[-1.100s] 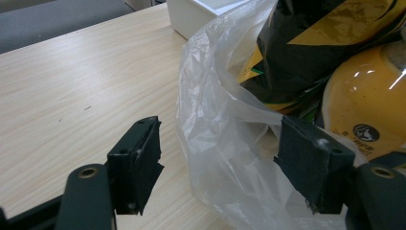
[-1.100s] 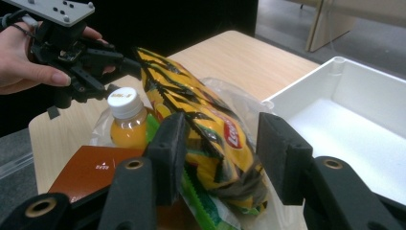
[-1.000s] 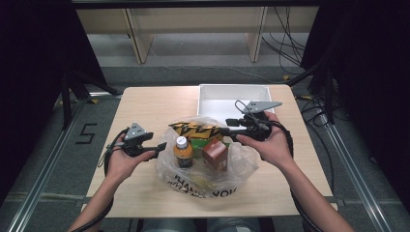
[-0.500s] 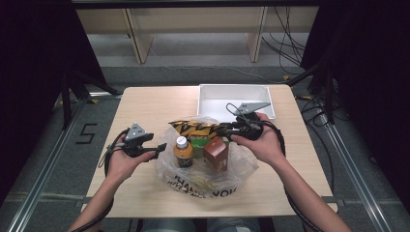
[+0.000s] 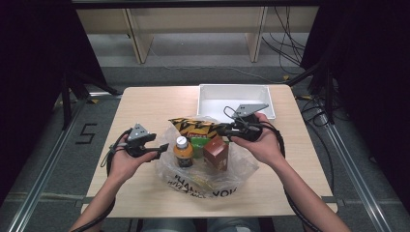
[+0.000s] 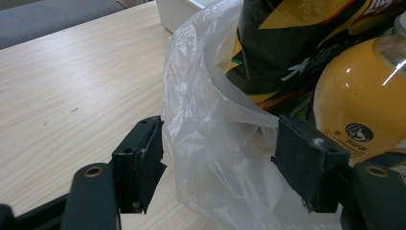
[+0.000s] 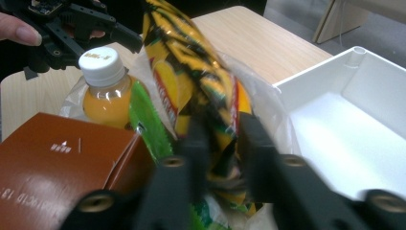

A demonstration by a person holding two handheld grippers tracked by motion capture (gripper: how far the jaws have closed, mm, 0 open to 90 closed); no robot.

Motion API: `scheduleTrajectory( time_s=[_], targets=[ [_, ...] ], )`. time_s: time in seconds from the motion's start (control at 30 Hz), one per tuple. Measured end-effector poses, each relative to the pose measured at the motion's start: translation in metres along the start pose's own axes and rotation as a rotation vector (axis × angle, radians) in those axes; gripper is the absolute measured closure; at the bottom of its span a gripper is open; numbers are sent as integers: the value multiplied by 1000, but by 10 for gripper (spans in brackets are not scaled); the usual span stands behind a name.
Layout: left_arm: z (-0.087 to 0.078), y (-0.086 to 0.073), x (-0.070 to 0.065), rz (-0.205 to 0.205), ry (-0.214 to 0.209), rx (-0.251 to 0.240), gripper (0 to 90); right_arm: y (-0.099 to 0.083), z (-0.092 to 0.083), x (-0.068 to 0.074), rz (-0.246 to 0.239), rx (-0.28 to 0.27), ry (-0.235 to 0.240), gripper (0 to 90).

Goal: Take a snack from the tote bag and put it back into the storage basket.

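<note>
Right tongs (image 5: 223, 128) are clamped on the yellow and black snack bag (image 5: 196, 126), their jaws having just closed and then eased a little with the bag between them; a second ago they sat farther toward the white tray (image 5: 235, 91) and have since edged leftward over the clear plastic bag (image 5: 208, 169). Left tongs (image 5: 163, 146) hold the same spot as before, jaws spread wide with the plastic bag's rim loose between the pads, not pinched.

From above, the snack bag is lifted at the top of the plastic bag, which lies mid-worktop (image 5: 159, 104) with an orange drink bottle (image 5: 183, 151), a green packet (image 5: 198, 145) and a brown carton (image 5: 216, 153) inside. The right gripper view adds what the high view cannot: both pads pressing the crumpled end of the snack bag (image 7: 201, 91), and the bottle's white cap (image 7: 101, 65) just beside it. The left gripper view shows the plastic film (image 6: 210, 134) standing between the open pads, the bottle (image 6: 359, 110) and snack bag (image 6: 282, 48) behind it
</note>
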State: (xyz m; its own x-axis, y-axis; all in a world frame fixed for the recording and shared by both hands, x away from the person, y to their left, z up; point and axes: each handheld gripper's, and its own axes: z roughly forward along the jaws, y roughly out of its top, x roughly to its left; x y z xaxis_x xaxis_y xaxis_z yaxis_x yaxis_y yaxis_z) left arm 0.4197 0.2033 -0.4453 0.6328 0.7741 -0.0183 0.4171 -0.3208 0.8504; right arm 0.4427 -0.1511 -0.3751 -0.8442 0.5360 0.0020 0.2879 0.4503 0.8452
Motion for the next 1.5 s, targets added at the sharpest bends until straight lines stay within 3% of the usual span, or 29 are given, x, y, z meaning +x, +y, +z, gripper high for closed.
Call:
scheduleTrajectory(
  time_s=[0.17, 0.27, 0.33, 0.43, 0.47, 0.5, 0.73, 0.77, 0.93, 1.03, 1.07, 1.17, 1.27, 1.33, 1.4, 1.47, 1.5],
  targets=[
    [0, 0, 0, 1, 0, 1, 331, 1, 2, 1, 11, 12, 7, 623],
    [1, -1, 0, -11, -1, -2, 331, 0, 7, 3, 26, 13, 11, 700],
    [1, -1, 0, -8, 2, 1, 332, 1, 6, 2, 13, 33, 17, 777],
    [1, -1, 0, -12, 5, 1, 332, 2, 6, 0, -30, 9, 14, 855],
    [1, -1, 0, -12, 1, 1, 332, 1, 5, 2, -10, 8, 8, 879],
    [2, -2, 0, -12, 3, 2, 333, 1, 4, 1, -36, 2, 2, 891],
    [3, -3, 0, -11, 2, 8, 337, 0, 3, 3, -50, -29, -26, 900],
    [3, -3, 1, 7, -5, 22, 339, 0, 2, 2, -62, -44, -34, 900],
    [7, -4, -2, -3, -2, 16, 347, 4, -3, 1, -89, -68, -27, 900],
    [8, -5, -1, 8, -1, 29, 357, 5, -6, 3, -62, -85, -22, 900],
    [8, -5, -1, 11, -12, 32, 360, 6, -7, 3, -86, -90, -22, 900],
    [10, -5, -2, 12, -3, 36, 376, 9, -10, 4, -65, -110, -14, 900],
    [12, -6, -3, -3, -7, 28, 408, 12, -15, 4, -52, -113, -2, 900],
    [13, -6, -3, 5, -9, 22, 423, 14, -16, 2, -82, -149, -7, 900],
    [13, -5, -2, 16, -14, 26, 448, 15, -19, 5, -35, -138, 3, 900],
    [14, -5, -4, 15, -19, 5, 484, 16, -19, 3, -53, -167, -11, 900],
    [14, -4, -5, 14, -21, 3, 511, 16, -19, 5, -30, -165, -4, 900]
  ],
)
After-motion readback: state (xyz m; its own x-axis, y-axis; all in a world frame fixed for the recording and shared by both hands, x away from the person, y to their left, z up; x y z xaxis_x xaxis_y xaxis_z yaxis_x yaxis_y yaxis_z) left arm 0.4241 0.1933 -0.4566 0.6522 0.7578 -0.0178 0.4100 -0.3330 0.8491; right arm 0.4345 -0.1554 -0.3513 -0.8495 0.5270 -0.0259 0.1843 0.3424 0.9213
